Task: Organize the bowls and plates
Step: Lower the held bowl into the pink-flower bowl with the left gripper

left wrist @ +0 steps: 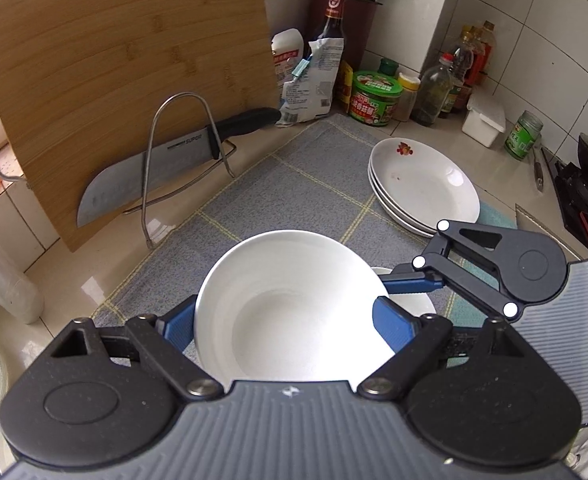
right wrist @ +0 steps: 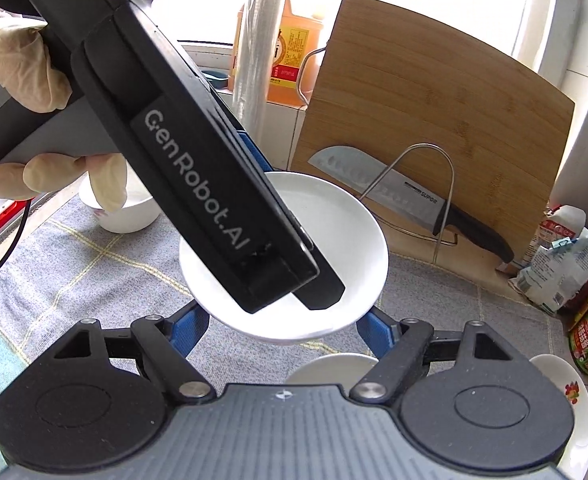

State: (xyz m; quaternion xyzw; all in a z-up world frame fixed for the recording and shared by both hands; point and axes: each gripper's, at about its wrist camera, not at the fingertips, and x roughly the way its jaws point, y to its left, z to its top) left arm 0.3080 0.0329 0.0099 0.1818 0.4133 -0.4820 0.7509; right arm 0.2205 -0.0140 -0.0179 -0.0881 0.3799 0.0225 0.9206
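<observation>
A white bowl hangs tilted above the grey mat, clamped from two sides. The left gripper has its blue pads pressed on the bowl's rim, one each side. The right gripper also pinches the bowl; its blue pads sit against the rim at the lower left and lower right. Under the bowl a second white dish lies on the mat. A stack of plates with a red flower mark rests further right, well apart. A small bowl stands on the mat near the gloved hand. Behind, a knife sits in a wire rack against a cutting board.
</observation>
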